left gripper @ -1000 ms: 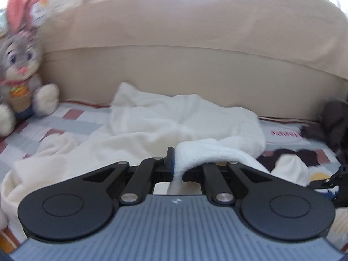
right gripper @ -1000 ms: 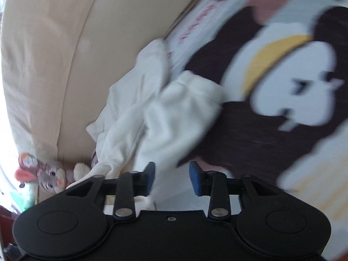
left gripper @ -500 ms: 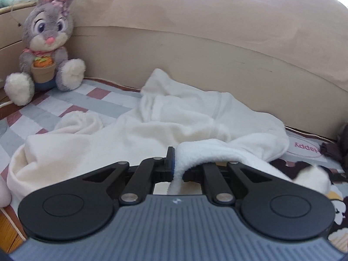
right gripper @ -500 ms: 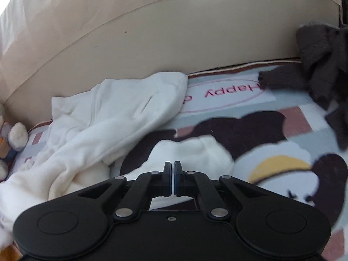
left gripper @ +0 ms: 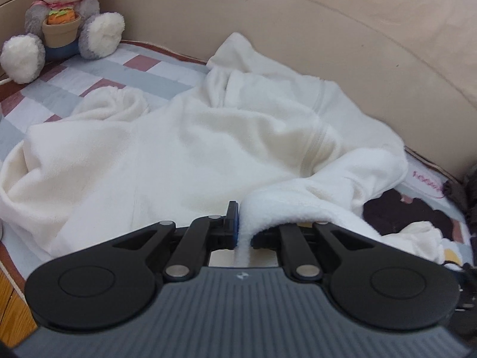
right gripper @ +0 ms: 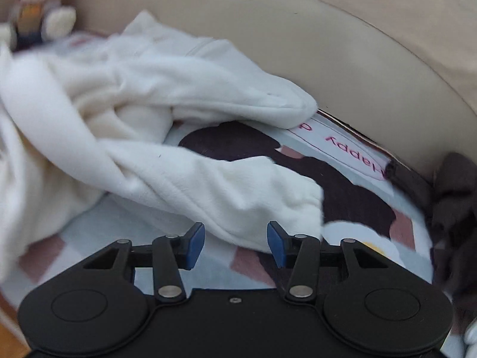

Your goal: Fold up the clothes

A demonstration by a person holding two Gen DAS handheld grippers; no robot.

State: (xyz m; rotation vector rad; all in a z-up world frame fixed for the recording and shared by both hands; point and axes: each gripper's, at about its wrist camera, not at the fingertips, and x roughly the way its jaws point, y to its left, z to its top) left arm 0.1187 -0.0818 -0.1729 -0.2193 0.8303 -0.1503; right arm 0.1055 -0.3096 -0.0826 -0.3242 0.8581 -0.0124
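- Left hand-held gripper [left gripper: 241,232]: it is seen clamped on a fold of the cream-white fleece garment [left gripper: 190,149], the fabric being pinched between its blue-padded fingers [left gripper: 232,220] and draped over the right one.
- Right hand-held gripper [right gripper: 235,240]: its jaws are held apart, with nothing between them; a sleeve end [right gripper: 262,205] of the garment lies just ahead of the blue pads [right gripper: 195,238].
- The garment is spread, rumpled, across the patterned bed cover [right gripper: 351,205], against the beige padded backrest [left gripper: 298,38].
- A grey plush rabbit [left gripper: 59,21] is seated at the far left corner, and a dark brown cloth [right gripper: 453,197] is bunched at the right edge.
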